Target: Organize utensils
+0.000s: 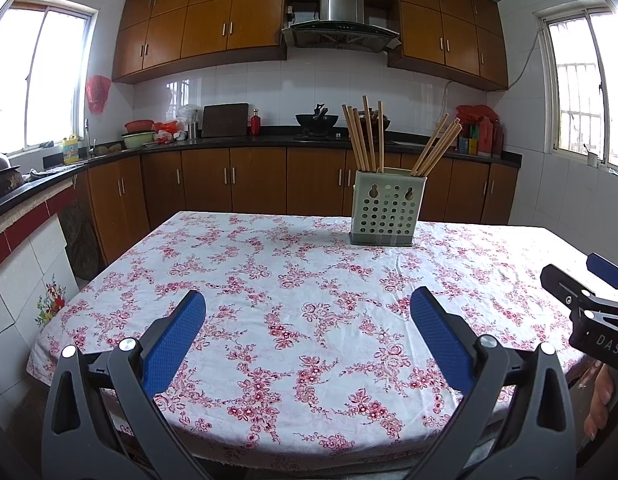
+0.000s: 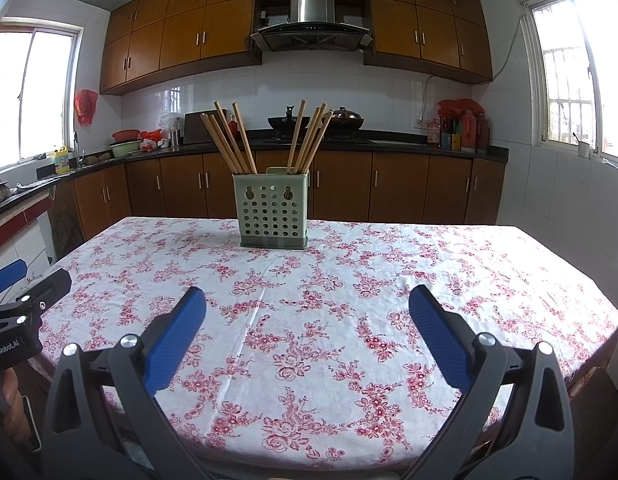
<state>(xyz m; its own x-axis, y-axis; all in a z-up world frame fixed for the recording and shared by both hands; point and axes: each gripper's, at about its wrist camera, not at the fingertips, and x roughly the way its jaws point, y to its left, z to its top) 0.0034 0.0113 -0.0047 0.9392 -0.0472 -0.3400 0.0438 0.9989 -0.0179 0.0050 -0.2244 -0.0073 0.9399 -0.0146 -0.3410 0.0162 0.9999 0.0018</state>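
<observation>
A pale green perforated utensil holder (image 1: 384, 210) (image 2: 273, 212) stands at the far side of the table with a floral cloth (image 1: 269, 280) (image 2: 329, 280). Several wooden chopsticks (image 1: 367, 136) (image 2: 233, 140) stand in it in two bunches, one leaning left and one leaning right (image 1: 435, 148) (image 2: 309, 138). My left gripper (image 1: 307, 300) is open and empty above the near part of the table. My right gripper (image 2: 307, 300) is open and empty too, beside it; it also shows at the right edge of the left wrist view (image 1: 581, 280).
Behind the table runs a kitchen counter (image 1: 229, 142) with a wok (image 1: 316, 120), bowls and bottles, brown cabinets below and above. A tiled counter stands at the left (image 1: 21, 216). Windows are on both side walls.
</observation>
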